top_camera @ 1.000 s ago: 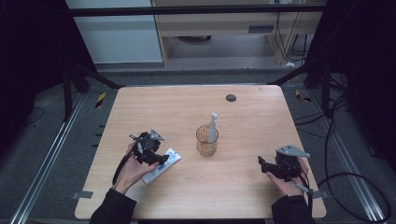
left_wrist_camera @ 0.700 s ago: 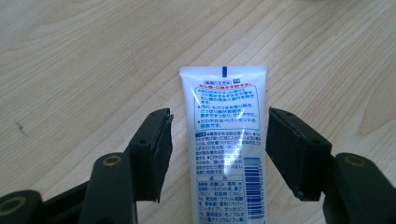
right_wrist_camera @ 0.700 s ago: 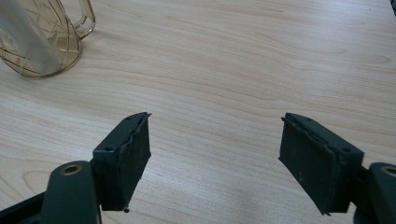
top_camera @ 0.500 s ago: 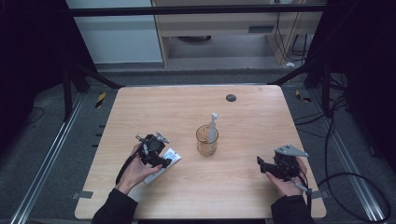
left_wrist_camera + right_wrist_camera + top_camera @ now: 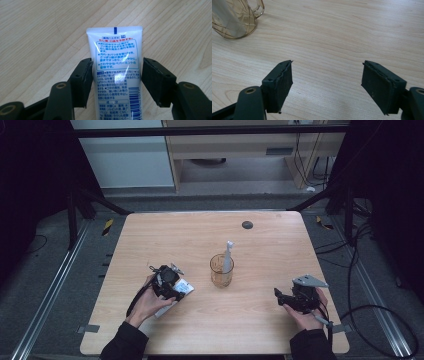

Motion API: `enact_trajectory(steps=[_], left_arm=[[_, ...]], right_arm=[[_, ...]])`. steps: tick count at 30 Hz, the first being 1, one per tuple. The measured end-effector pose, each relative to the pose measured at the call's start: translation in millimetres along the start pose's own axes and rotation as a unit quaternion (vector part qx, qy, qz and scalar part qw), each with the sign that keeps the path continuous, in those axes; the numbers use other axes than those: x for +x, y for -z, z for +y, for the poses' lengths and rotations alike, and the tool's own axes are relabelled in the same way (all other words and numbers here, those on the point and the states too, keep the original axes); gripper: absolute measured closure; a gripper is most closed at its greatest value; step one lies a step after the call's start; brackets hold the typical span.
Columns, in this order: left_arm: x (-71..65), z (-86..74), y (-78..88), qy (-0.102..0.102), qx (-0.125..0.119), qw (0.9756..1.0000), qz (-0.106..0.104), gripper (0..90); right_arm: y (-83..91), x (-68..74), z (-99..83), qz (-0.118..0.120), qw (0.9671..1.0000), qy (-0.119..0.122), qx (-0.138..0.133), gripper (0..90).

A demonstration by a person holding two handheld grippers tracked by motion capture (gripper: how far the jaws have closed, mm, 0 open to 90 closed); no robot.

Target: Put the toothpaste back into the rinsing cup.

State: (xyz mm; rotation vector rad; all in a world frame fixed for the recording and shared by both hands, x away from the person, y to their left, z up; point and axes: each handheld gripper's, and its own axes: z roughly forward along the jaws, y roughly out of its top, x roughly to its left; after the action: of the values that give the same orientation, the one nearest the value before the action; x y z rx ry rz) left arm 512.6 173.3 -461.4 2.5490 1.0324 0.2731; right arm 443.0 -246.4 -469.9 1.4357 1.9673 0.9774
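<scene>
A white toothpaste tube (image 5: 116,57) with blue print lies flat on the wooden table (image 5: 260,245), its crimped end pointing away from the camera. My left gripper (image 5: 117,75) straddles it, jaws wide, with the pads right at the tube's two edges and the tube not squeezed. In the high view the left gripper (image 5: 175,291) sits over the tube (image 5: 184,288) at front left. An amber glass cup (image 5: 221,271) with a white toothbrush-like item (image 5: 228,254) stands mid-table. My right gripper (image 5: 278,295) rests open at front right, with nothing between its jaws (image 5: 327,80).
The cup (image 5: 235,23) shows at the upper left of the right gripper view, with bare wood between it and the jaws. A small black disc (image 5: 247,224) lies near the table's far edge. Dark frame posts and cables surround the table.
The left gripper has shifted slightly to the right and nearer over the toothpaste tube. The right gripper has stayed where it was.
</scene>
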Motion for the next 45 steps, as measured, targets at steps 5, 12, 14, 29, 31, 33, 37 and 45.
enact_trajectory(steps=[5, 12, 14, 29, 31, 33, 37, 45], left_arm=[[0.3, 0.5, -3.0, -0.002, 0.007, 1.0, -0.001, 39.7], [1.5, 1.3, -8.5, -0.002, 0.015, 0.9999, -0.004, 38.2], [2.6, 1.2, -9.2, 0.002, 0.015, 0.9999, -0.008, 38.2], [7.6, -1.6, -5.3, 0.021, 0.008, 0.9995, -0.023, 52.8], [7.6, -2.5, -2.7, 0.023, 0.004, 0.9995, -0.022, 56.8], [8.7, -3.7, 1.2, 0.031, -0.003, 0.9993, -0.021, 62.5], [11.4, -6.6, 7.5, 0.046, -0.016, 0.9985, -0.027, 66.7], [11.9, -9.7, 38.2, 0.076, -0.104, 0.9916, -0.008, 67.6]], right_arm=[[-0.5, 0.0, 0.0, 0.0, 1.0, 0.002, 0.001, 25.0], [-0.6, -0.1, 0.4, -0.001, 1.0, 0.004, 0.0, 25.1], [-0.6, -0.3, 0.4, -0.001, 1.0, 0.003, 0.0, 25.2], [-1.0, -3.2, -0.9, -0.006, 1.0, 0.002, 0.005, 26.1], [-0.7, -3.7, -1.1, -0.005, 1.0, -0.001, 0.005, 26.2], [-0.7, -4.8, -1.4, -0.007, 1.0, 0.002, 0.004, 26.2], [-0.4, -5.6, -1.7, -0.008, 1.0, 0.001, 0.003, 25.3], [-0.9, -5.5, -2.6, -0.011, 0.9999, 0.0, 0.001, 23.1]])
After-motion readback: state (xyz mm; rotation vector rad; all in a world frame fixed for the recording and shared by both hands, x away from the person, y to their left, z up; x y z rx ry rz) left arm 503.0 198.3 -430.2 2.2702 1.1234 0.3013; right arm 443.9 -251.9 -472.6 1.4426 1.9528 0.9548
